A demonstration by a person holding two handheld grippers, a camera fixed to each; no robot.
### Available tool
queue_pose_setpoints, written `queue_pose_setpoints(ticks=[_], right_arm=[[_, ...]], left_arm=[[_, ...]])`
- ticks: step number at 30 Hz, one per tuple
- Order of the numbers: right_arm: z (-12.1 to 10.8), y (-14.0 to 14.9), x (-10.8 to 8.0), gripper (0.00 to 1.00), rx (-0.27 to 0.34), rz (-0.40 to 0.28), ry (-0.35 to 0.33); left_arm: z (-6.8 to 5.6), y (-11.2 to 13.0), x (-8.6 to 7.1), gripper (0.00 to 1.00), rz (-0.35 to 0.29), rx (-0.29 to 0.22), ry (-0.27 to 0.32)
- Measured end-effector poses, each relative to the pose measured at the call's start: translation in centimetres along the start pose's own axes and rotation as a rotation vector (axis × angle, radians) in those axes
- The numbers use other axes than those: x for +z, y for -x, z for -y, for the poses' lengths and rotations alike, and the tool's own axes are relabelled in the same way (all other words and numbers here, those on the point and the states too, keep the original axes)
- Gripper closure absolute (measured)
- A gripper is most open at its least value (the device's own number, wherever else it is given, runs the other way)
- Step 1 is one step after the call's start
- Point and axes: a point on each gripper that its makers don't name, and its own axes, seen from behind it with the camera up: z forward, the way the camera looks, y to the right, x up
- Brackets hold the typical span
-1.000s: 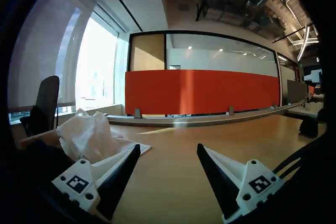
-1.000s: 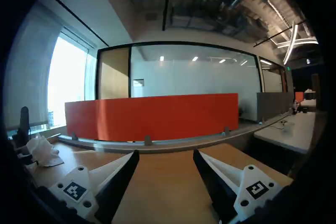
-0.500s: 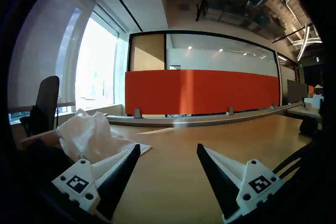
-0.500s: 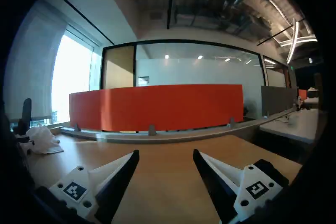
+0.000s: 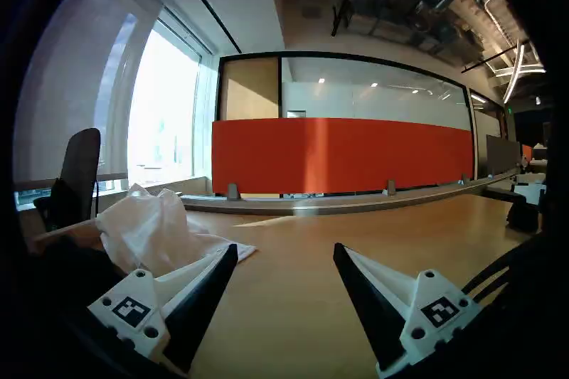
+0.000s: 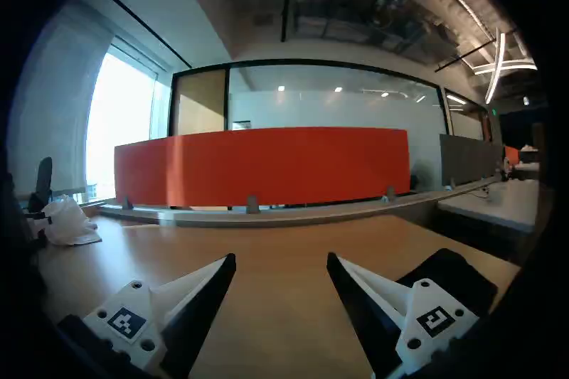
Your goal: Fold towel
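Two jaws of the left gripper [image 5: 281,249] stand spread wide in the left gripper view, with nothing between them and only the bare wooden desk [image 5: 398,222] showing in the gap. The white towel [image 5: 153,230] lies crumpled in a loose heap on the desk just beyond the tip of the left jaw. From here I cannot tell whether jaw and cloth touch, and the jaw hides the heap's near edge. Behind the towel stands a dark chair [image 5: 75,180], and an orange partition [image 5: 341,155] runs along the far side of the desk. A dark object [image 5: 523,214] at the right rim is cut off and hard to make out. In the right gripper view, the jaws of the right gripper [image 6: 281,258] are likewise held wide apart and grip nothing. The desk lies open between them. The towel [image 6: 65,221] sits small and far off to the left, well apart from this gripper, its left side lost in shadow. A black pad [image 6: 455,272] lies on the desk, partly hidden behind the right jaw.
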Motion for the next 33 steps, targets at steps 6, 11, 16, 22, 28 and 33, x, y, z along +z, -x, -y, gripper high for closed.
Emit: queue_pose_setpoints(ticks=[6, 11, 16, 22, 28, 33], right_arm=[[0.0, 0.4, -0.1, 0.0, -0.005, -0.002, 0.004], [0.3, 0.5, 0.0, 0.01, -0.015, 0.0, 0.001], [0.6, 0.7, 0.0, 0.01, -0.031, -0.004, -0.003], [1.2, 0.6, -0.3, 0.01, -0.045, -0.008, -0.011], [1.2, 0.3, -0.6, 0.01, -0.048, -0.009, -0.012], [1.1, 0.2, -0.8, 0.01, -0.047, -0.01, -0.013]], left_arm=[[0.0, 0.0, 0.0, 0.0, 0.0, 0.0, 0.0], [0.0, 0.0, 0.0, 0.0, 0.0, 0.0, 0.0], [0.1, 0.0, 0.0, 0.0, 0.0, 0.0, 0.0], [0.0, 0.0, 0.0, 0.0, 0.0, 0.0, 0.0], [0.1, 0.0, 0.0, 0.0, 0.0, 0.0, 0.0], [0.1, 0.0, 0.0, 0.0, 0.0, 0.0, 0.0]])
